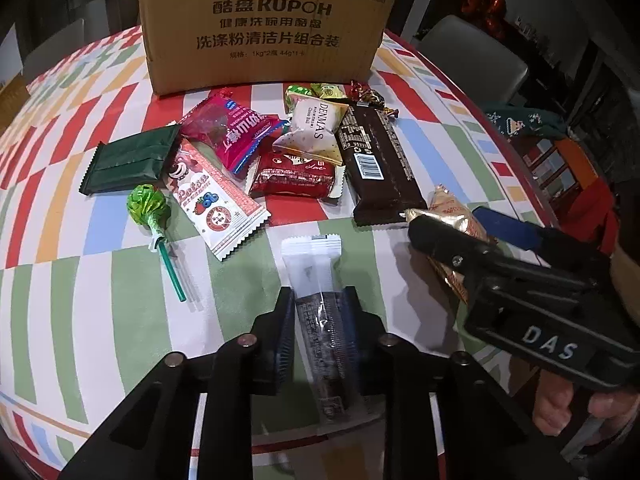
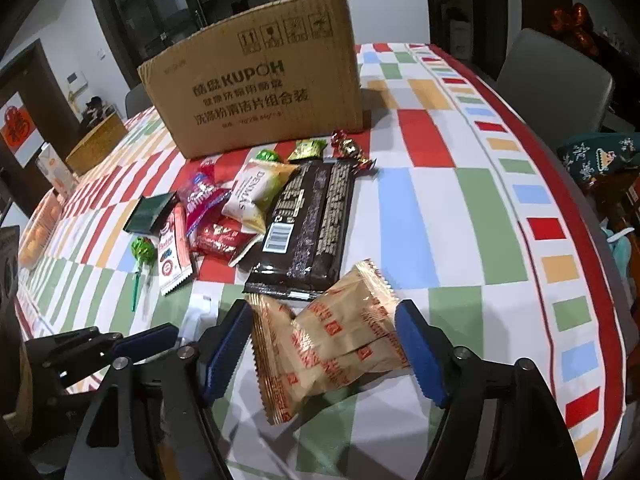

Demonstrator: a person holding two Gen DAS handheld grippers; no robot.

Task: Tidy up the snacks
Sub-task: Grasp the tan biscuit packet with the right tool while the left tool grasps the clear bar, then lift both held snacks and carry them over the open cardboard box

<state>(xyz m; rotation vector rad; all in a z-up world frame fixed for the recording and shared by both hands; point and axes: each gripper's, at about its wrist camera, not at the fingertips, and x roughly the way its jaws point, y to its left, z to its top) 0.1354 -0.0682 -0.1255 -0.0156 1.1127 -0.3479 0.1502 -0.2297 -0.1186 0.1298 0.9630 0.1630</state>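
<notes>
1. The left gripper is seen clamped narrow on a slim clear-wrapped dark snack bar; the blue pads press both long sides, and the white sealed end sticks out ahead over the tablecloth.
2. The right gripper is held fairly wide around a gold-wrapped biscuit packet. One pad appears to touch the packet's right edge, the other stands just beside its left; a firm grip cannot be confirmed yet.
3. Further out, the remaining snacks are spread in a loose pile: a large dark chocolate bar just beyond the gold packet, a white Denmas pack, a red pack, a green lollipop and a dark green packet.
4. Behind them stands the cardboard box, judged to be the likely destination.
5. Risks, as judged: the slim bar is gripped near one end, so it could pivot or slide out when lifted. The crinkly gold packet could be crushed or squirted sideways if closed on off-centre, and the chocolate bar beside it could be nudged.
</notes>
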